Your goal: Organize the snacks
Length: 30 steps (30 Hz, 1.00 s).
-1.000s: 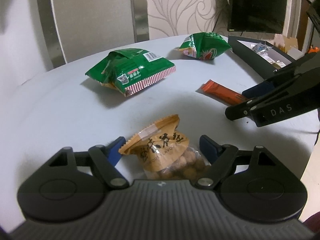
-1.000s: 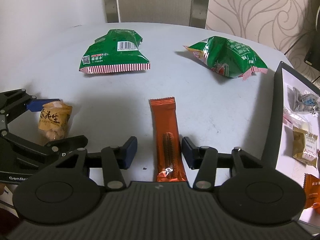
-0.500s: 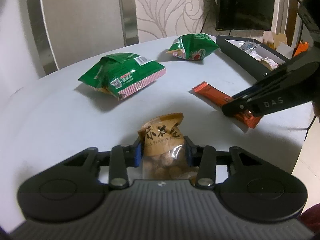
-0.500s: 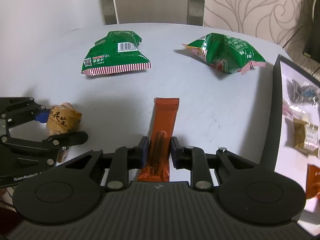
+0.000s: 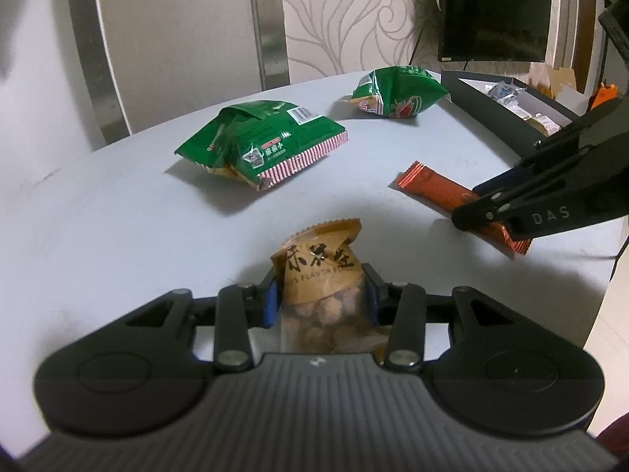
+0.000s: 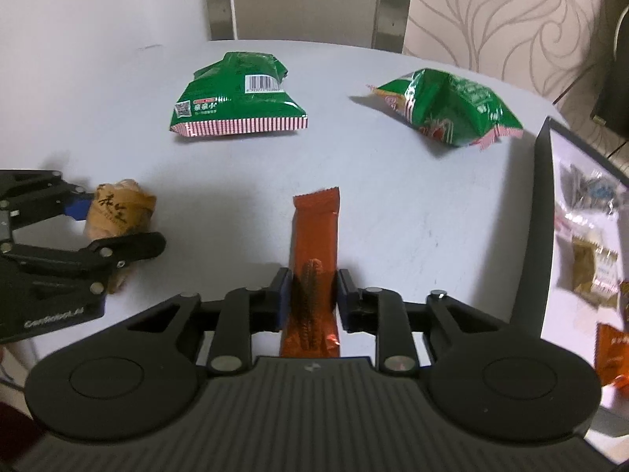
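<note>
A tan peanut packet [image 5: 320, 263] sits between the blue pads of my left gripper [image 5: 320, 295], which press its sides while the jaws are opening slightly. An orange snack bar [image 6: 316, 220] lies lengthwise between the pads of my right gripper [image 6: 312, 287]; these pads touch it too, and those jaws are also opening a little. Both packets rest at the near edge of the white round table [image 5: 118, 216]. The right wrist view shows the left gripper [image 6: 114, 224] on the peanut packet [image 6: 118, 212] at the far left.
Two green snack bags [image 6: 240, 98] [image 6: 444, 106] lie farther back on the table. A black tray [image 6: 538, 216] holding several small packets stands along the right edge. A dark monitor [image 5: 495, 8] stands behind it. The table edge [image 5: 597, 299] falls off at the right.
Both grippers stood open around their packets a second ago and have closed onto them: the left on the peanut packet, the right on the orange bar. The hands stayed nearly in place.
</note>
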Available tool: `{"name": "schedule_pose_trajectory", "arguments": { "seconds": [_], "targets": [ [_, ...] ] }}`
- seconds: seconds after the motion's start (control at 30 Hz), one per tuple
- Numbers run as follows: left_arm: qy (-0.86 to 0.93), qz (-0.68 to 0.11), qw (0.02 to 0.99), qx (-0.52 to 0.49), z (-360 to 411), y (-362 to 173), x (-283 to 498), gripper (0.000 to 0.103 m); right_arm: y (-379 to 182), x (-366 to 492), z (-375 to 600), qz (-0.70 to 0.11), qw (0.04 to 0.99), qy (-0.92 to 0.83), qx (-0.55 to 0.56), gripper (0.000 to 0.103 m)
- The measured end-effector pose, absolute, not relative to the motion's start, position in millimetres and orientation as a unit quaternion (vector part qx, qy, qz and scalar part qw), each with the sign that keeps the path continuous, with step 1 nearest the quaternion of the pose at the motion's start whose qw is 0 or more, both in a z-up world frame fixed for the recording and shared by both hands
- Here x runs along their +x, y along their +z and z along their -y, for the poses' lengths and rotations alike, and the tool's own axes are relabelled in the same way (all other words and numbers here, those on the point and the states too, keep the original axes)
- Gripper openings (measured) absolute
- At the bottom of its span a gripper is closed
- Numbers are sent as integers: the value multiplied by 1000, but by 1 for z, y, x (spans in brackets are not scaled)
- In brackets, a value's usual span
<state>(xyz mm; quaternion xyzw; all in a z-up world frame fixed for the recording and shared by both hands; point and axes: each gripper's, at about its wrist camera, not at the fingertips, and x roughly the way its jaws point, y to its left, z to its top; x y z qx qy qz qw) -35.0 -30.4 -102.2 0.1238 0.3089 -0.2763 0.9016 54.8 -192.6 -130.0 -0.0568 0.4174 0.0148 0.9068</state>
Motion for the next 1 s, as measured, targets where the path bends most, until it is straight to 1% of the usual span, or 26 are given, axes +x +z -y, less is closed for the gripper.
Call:
{"name": "schedule_pose_trajectory", "arguments": {
  "seconds": [0.1,0.17,0.2,0.43,0.63,0.73,0.83,1.0],
  "targets": [
    [-279,-313,899,122,30,-101,-34,43,-130,59,195,-418,907,19,-51,31],
    [-280,-315,899,120,29,-100,-34,43,-128,58,199,-423,905,20,-34,27],
    [-280,-317,899,117,29,-100,-33,42,-128,57,201,-424,905,22,-22,27],
    [-276,-325,898,106,28,-98,-30,42,-127,42,228,-431,891,39,138,26],
    [-261,-325,903,107,28,-97,-28,42,-117,25,234,-414,891,51,178,26],
    [-257,-326,903,111,30,-99,-28,42,-110,19,230,-407,898,57,161,26],
    [-252,-328,904,110,31,-99,-27,42,-112,18,223,-412,906,31,93,26],
    [-247,-329,905,112,29,-99,-32,42,-116,27,211,-408,912,24,41,27]
  ]
}}
